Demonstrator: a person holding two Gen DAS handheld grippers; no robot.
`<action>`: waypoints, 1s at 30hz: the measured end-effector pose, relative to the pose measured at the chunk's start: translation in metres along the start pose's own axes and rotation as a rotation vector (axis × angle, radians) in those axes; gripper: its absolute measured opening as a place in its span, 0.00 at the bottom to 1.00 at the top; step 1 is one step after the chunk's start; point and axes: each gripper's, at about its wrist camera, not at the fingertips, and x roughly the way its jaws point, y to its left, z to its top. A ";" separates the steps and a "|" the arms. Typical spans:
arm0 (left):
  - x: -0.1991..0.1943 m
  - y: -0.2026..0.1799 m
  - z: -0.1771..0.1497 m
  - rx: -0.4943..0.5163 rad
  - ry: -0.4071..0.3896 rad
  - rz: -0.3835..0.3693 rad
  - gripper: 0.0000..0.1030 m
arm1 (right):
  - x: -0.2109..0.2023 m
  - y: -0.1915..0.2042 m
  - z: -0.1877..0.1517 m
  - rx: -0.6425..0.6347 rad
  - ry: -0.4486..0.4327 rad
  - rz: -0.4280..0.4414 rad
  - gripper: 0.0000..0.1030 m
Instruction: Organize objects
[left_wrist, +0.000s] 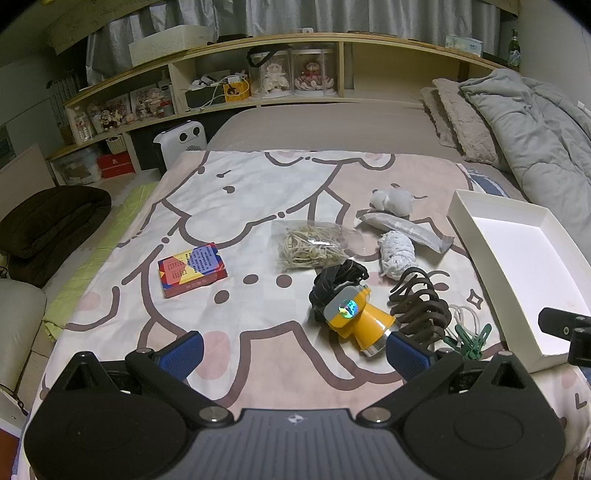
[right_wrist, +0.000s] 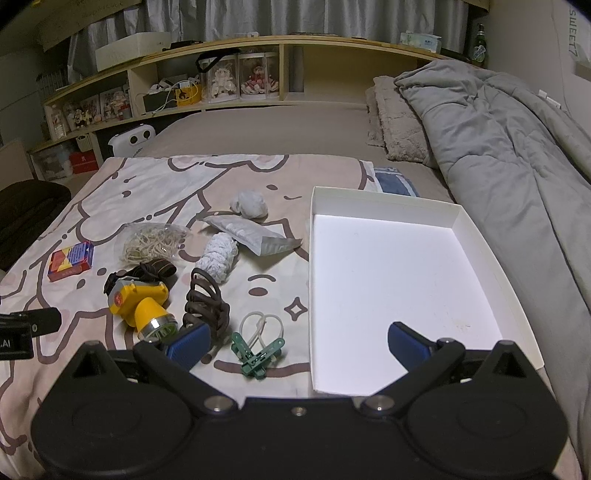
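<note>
2 grippers hover over the bed with nothing in them: your left gripper (left_wrist: 293, 354) and your right gripper (right_wrist: 299, 343) both stand with jaws spread fully wide. About 9 loose items lie on the cartoon blanket (left_wrist: 236, 192), all to the left of the empty white box (right_wrist: 388, 266). Nearest your left jaws sits the yellow headlamp (left_wrist: 360, 319), its black strap bunched behind it, with the brown coiled cord (left_wrist: 421, 299) just beside it. The green clips (right_wrist: 258, 354) lie on a loop of clear tubing (right_wrist: 262, 325), so a careless pinch there likely drags both. The bag of rubber bands (left_wrist: 312, 245) is slippery and may slide free. The box rests on soft bedding near the bed's edge; press its rim and it could tip. The card pack (left_wrist: 192, 269) lies well apart.
</note>
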 end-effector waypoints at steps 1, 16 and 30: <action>0.000 0.000 0.000 0.000 0.001 0.001 1.00 | 0.000 0.000 0.000 0.000 0.000 0.000 1.00; 0.000 0.000 0.000 0.000 0.005 -0.002 1.00 | 0.001 0.001 -0.002 0.002 0.005 -0.003 1.00; 0.000 -0.001 0.000 0.003 0.008 -0.005 1.00 | 0.002 0.000 -0.002 0.002 0.008 -0.004 1.00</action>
